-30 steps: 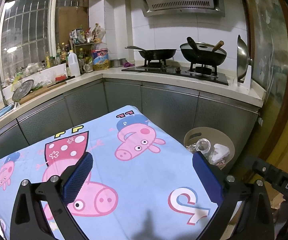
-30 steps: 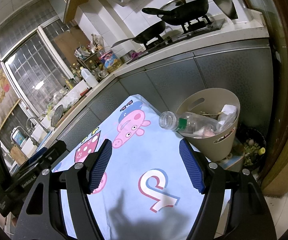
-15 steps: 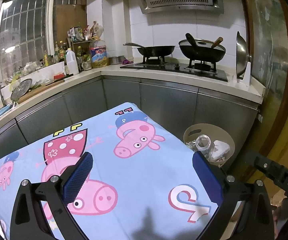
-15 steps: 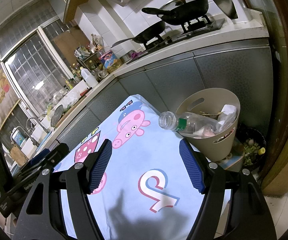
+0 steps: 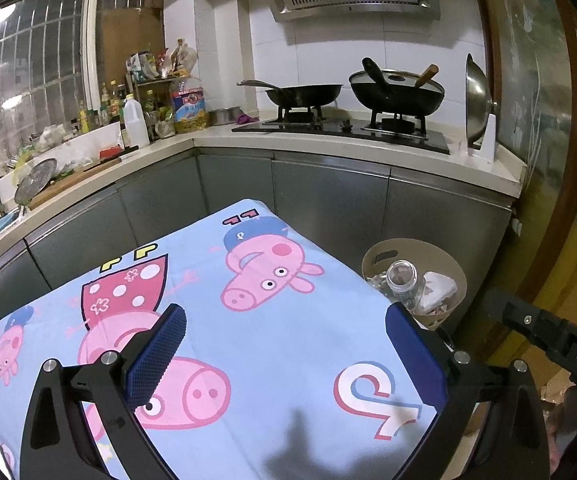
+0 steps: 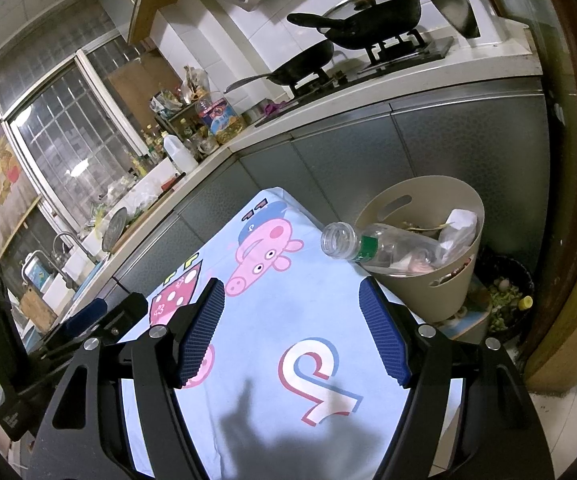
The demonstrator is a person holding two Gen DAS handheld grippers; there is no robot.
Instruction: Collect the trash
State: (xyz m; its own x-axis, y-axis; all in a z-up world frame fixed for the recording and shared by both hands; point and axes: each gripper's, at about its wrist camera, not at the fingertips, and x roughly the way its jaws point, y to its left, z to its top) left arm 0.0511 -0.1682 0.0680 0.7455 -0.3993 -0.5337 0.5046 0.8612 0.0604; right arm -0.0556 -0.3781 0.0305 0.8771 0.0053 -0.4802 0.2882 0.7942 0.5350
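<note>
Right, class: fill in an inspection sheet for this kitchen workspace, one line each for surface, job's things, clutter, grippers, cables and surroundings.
Surface: cartoon-pig tablecloth, no trash on the visible part.
Job's things: beige bin beside the table holds a clear plastic bottle, uncapped neck poking over the rim, and crumpled paper.
Clutter: food scraps in the dark tub behind the bin.
Grippers: left gripper and right gripper open, empty.
Cables: nothing seen.
Surroundings: two woks on the stove, sink, crowded counter.
</note>
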